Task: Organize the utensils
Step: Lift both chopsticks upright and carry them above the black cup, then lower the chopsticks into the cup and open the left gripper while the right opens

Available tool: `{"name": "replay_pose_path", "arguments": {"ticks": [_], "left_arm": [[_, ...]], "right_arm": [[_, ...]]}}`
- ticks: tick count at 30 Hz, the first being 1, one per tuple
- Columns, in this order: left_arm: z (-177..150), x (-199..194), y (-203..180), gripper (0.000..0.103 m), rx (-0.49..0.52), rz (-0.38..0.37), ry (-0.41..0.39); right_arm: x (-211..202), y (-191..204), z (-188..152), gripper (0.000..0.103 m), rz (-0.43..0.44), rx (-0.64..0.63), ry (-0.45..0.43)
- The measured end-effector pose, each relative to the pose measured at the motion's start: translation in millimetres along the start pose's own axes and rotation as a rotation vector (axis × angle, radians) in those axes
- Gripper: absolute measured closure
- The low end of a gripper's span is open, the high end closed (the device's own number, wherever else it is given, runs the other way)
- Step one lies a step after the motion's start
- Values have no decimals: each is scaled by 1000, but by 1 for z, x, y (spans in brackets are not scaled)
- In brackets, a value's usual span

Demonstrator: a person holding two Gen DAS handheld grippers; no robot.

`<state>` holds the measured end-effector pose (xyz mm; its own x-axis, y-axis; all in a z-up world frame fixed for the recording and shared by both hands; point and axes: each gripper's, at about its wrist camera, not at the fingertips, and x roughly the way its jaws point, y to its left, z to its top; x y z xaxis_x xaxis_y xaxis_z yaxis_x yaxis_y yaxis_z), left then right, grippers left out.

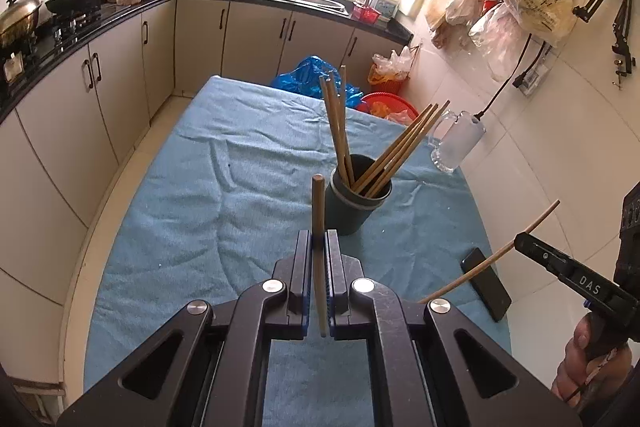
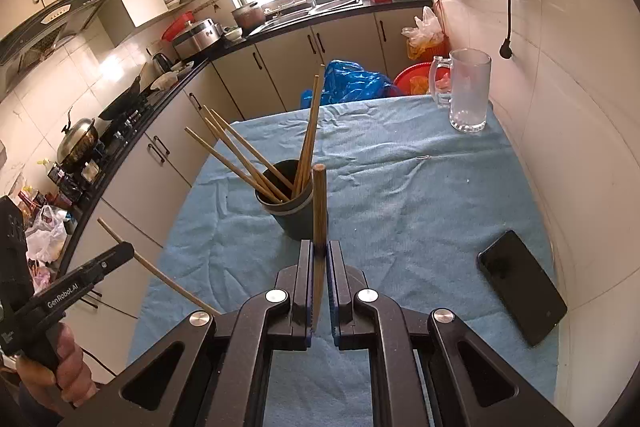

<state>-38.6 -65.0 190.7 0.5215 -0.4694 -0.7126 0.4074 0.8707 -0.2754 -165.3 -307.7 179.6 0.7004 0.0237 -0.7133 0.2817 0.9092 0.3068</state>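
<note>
A dark green cup point(image 1: 354, 207) stands on the blue cloth and holds several wooden chopsticks point(image 1: 338, 131); it also shows in the right wrist view point(image 2: 294, 215). My left gripper point(image 1: 319, 239) is shut on one wooden chopstick point(image 1: 318, 203), held upright just left of and in front of the cup. My right gripper point(image 2: 319, 249) is shut on another chopstick point(image 2: 319, 203), held upright just in front of the cup. Each gripper shows at the edge of the other's view, the right one point(image 1: 520, 241) and the left one point(image 2: 128, 249).
A glass mug point(image 2: 468, 91) stands at the far right of the blue cloth point(image 2: 400, 187). A black phone point(image 2: 522, 287) lies near the right edge by the tiled wall. Kitchen counters and cabinets point(image 1: 100, 67) run along the left and back. Bags and a red basket point(image 1: 384, 103) sit beyond the table.
</note>
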Motion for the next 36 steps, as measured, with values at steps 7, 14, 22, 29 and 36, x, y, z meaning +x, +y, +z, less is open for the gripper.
{"name": "replay_pose_path", "arguments": {"ticks": [7, 14, 22, 29, 36], "left_arm": [[10, -6, -5, 98, 11, -3, -23], [25, -15, -12, 97, 32, -7, -58], [53, -21, -24, 98, 56, -12, -96], [88, -26, -37, 97, 73, -12, -150], [124, -20, -51, 97, 76, -13, -193]], "right_arm": [[-7, -3, 11, 96, 4, 4, -20], [-14, -2, 26, 96, 13, -6, -43], [-22, 4, 55, 96, 30, -27, -86], [-21, 12, 87, 96, 49, -42, -122], [-11, 19, 119, 96, 67, -36, -155]]}}
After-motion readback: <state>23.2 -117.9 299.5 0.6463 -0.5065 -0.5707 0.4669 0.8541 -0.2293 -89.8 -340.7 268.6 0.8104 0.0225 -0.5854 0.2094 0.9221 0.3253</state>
